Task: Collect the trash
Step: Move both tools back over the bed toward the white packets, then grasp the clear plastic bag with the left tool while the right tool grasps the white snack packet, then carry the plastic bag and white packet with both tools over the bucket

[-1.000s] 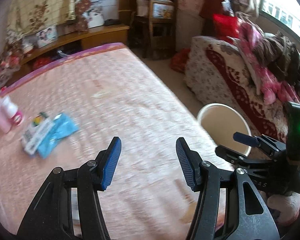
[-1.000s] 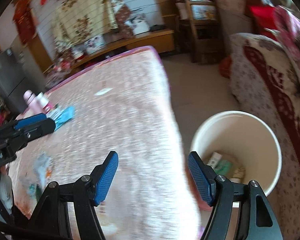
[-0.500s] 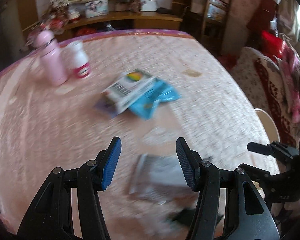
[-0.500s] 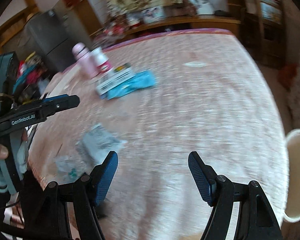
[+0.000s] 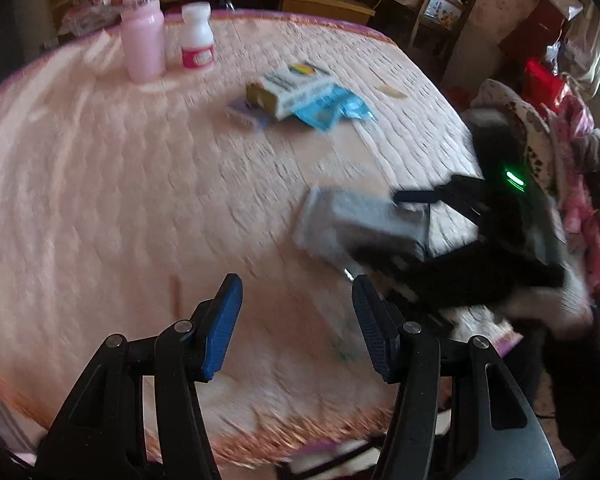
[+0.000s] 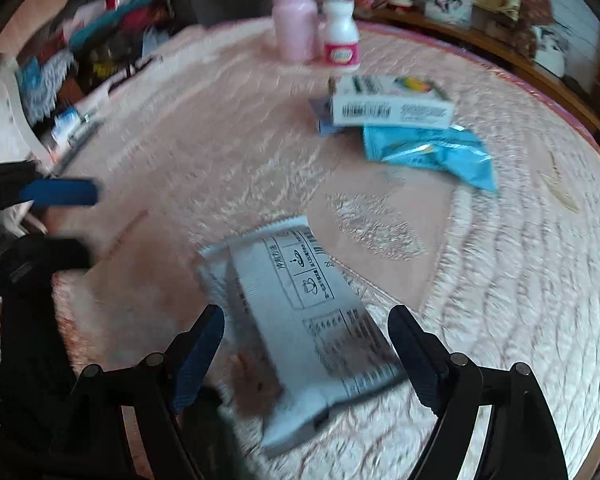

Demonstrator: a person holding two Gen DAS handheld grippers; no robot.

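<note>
So both feeds are pretty smeared with motion blur, but here's what I can make out. My right gripper (image 6: 302, 354) is spread wide with nothing in it, and the grey wrapper (image 6: 300, 320) sits low in the middle of the right wrist view, its near end lying between the two blue pads; I can't tell if either pad touches it. In the left wrist view that same wrapper (image 5: 360, 224) is right of centre on the pink bedspread (image 5: 120, 184), with the right gripper (image 5: 460, 240) blurred over it at the right edge. My left gripper (image 5: 296, 324) is also wide open and holding nothing, at the bottom of its frame above bare bedspread. Further up in the right view there's a white box (image 6: 392, 102) lying partly on a blue packet (image 6: 432, 152), and behind those, top centre, a pink bottle (image 6: 294, 20) and a white bottle (image 6: 340, 36) standing upright just beside each other. The left gripper (image 6: 60, 192) shows at the left edge there.
</note>
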